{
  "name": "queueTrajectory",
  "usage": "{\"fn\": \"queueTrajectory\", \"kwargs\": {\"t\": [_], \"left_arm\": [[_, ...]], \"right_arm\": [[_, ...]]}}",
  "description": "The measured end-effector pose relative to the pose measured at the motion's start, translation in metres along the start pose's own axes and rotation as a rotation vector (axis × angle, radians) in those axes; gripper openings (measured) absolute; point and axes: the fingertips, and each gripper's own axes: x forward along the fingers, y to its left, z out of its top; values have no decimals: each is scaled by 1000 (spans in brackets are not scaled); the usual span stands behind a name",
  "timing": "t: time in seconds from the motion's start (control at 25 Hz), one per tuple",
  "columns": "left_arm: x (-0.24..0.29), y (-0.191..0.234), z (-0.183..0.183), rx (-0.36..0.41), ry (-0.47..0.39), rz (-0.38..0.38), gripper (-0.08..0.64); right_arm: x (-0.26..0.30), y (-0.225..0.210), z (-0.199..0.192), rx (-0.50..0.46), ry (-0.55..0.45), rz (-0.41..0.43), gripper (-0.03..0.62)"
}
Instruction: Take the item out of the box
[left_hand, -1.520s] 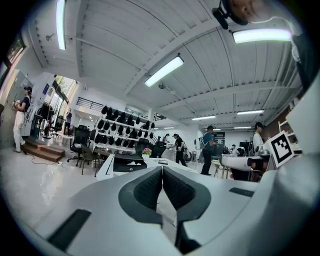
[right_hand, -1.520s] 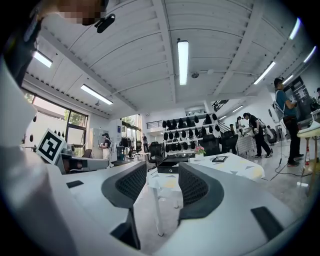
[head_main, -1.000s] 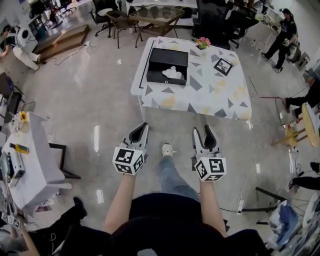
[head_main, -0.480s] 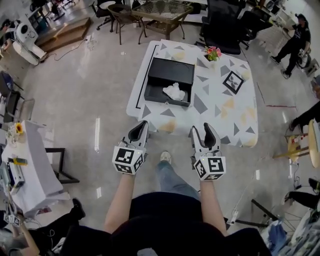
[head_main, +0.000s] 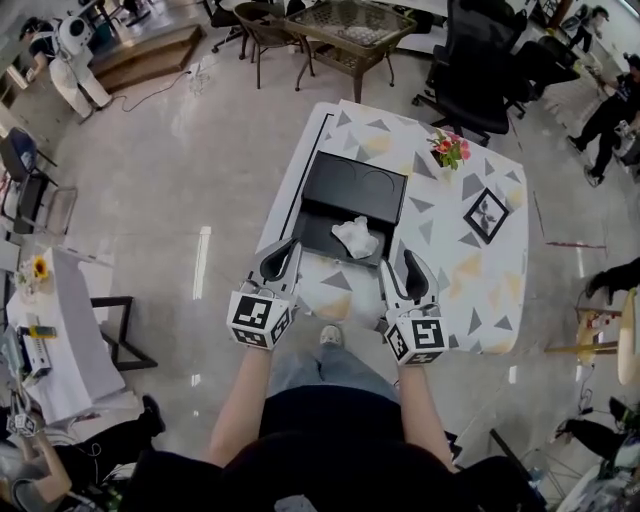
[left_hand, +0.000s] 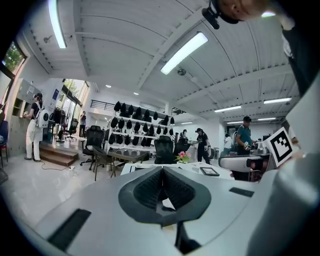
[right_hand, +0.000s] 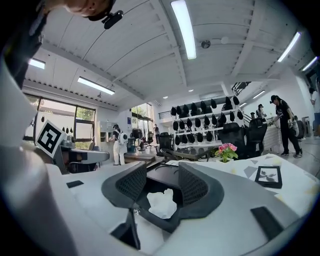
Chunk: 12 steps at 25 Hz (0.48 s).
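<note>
An open black box (head_main: 337, 232) lies with its lid (head_main: 358, 185) laid back on a table (head_main: 480, 290) covered with a triangle-patterned cloth. A crumpled white item (head_main: 357, 237) rests in the box's right half. My left gripper (head_main: 279, 260) hovers at the box's near-left corner, jaws shut and empty. My right gripper (head_main: 406, 270) hangs just right of the box's near edge, open, holding nothing. In the right gripper view the white item (right_hand: 161, 202) and the box (right_hand: 167, 178) show between the pads of the right gripper (right_hand: 164, 175). In the left gripper view the pads of the left gripper (left_hand: 161, 172) meet.
Pink flowers (head_main: 450, 150) and a framed picture (head_main: 487, 214) sit on the table's right side. Black chairs (head_main: 480, 80) and a glass-topped table (head_main: 345, 30) stand beyond it. A white side table (head_main: 60, 300) is at the left. Other people stand around the room.
The person has walked up to the table, so the box and table appear much closer. Both grippers now hang over the table's near edge beside the box; jaws unchanged.
</note>
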Motion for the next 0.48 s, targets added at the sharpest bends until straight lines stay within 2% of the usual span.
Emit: {"fn": "queueTrajectory", "kwargs": {"t": [0.24, 0.48], "left_arm": [[29, 15, 2, -17, 7, 0, 21], [52, 19, 10, -17, 6, -50, 21]], "right_arm": [[29, -14, 6, -34, 23, 2, 184], [43, -23, 12, -44, 31, -43, 184]]}}
